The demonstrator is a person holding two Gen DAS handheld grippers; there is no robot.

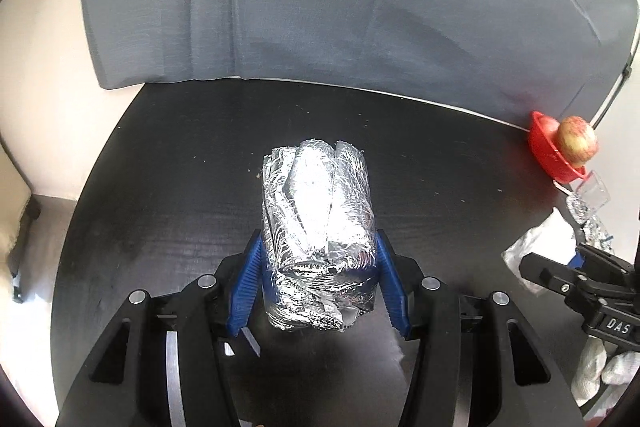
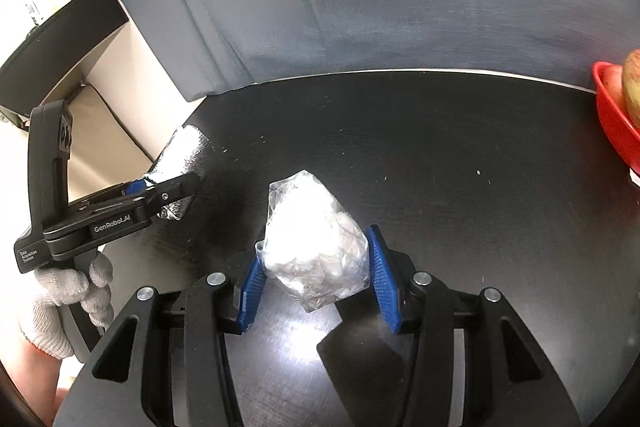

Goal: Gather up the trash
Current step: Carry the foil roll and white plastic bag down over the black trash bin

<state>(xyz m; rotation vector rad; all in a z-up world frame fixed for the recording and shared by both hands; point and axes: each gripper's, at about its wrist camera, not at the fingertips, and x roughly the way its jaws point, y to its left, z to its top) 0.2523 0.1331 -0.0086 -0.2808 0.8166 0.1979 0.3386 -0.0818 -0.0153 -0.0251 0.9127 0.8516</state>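
1. Pinching a foil bundle (image 1: pixel 318 227) between its blue pads, the left gripper (image 1: pixel 318 291) holds it above the black table (image 1: pixel 160 167).
2. The right gripper (image 2: pixel 312 267) pinches a crumpled clear plastic wad (image 2: pixel 316 247) over the same table.
3. Both probably weigh little and crush easily; a light grip across the middle suits them.
4. No bin shows in either view; the red bowl (image 2: pixel 612 115) and more scraps (image 1: pixel 588 211) are cut off at the edge.

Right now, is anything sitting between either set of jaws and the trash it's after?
No. The left gripper is already shut on the foil bundle, and the right gripper is shut on the crumpled clear plastic bag. No trash bin shows in either view, so the way there cannot be judged.
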